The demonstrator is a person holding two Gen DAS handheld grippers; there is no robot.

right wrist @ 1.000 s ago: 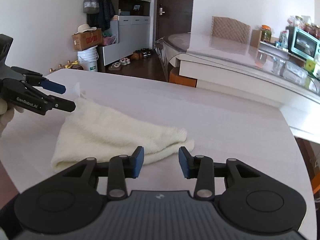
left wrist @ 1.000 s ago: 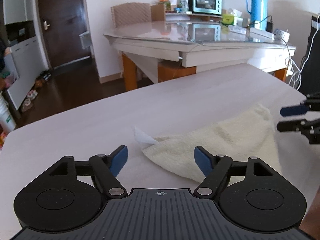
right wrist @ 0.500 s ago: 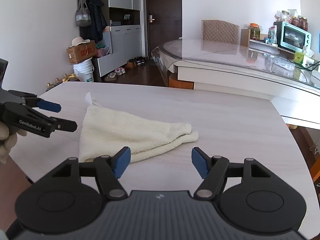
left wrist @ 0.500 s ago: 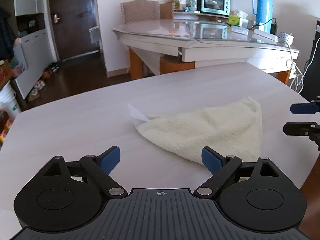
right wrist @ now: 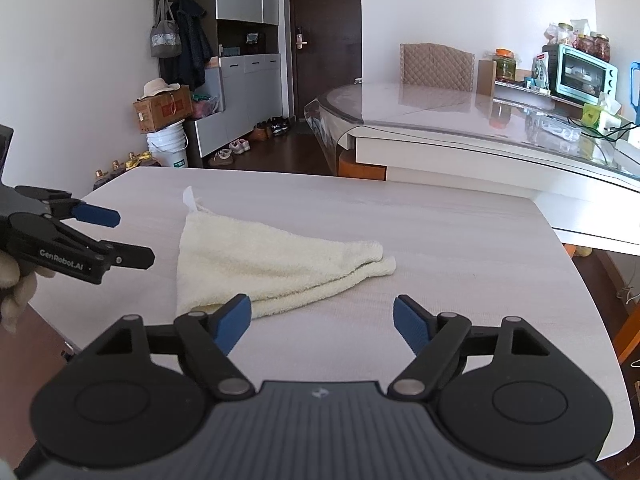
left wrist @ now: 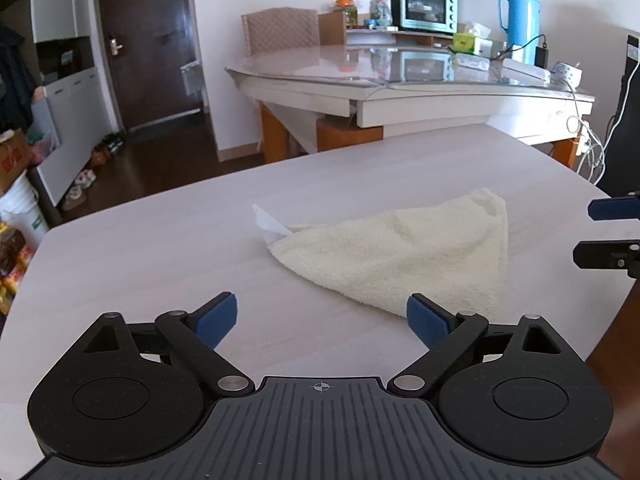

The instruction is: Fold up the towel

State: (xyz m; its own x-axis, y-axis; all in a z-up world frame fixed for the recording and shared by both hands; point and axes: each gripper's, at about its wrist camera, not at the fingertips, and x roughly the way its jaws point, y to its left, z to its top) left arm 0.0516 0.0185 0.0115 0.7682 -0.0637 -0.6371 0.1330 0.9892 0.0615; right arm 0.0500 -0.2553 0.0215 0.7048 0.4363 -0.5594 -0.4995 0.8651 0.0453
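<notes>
Jaws opening on the left gripper [left wrist: 322,318], nothing between them; the cream terry towel [left wrist: 404,256] lies folded on the pale wooden table [left wrist: 160,264] just beyond. Right view: right gripper [right wrist: 322,322] also opening, empty, towel far-left.

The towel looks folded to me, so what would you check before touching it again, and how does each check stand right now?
1. Towel lies wholly on the table: ok.
2. Folded neat and square: not ok, it is a tapered, uneven wedge.
3. Left gripper free of cloth: ok, jaws opening, nothing between them.
4. Right gripper free of cloth: ok, jaws opening, nothing between them.
5. White tag tucked in: not ok, it sticks out.
</notes>
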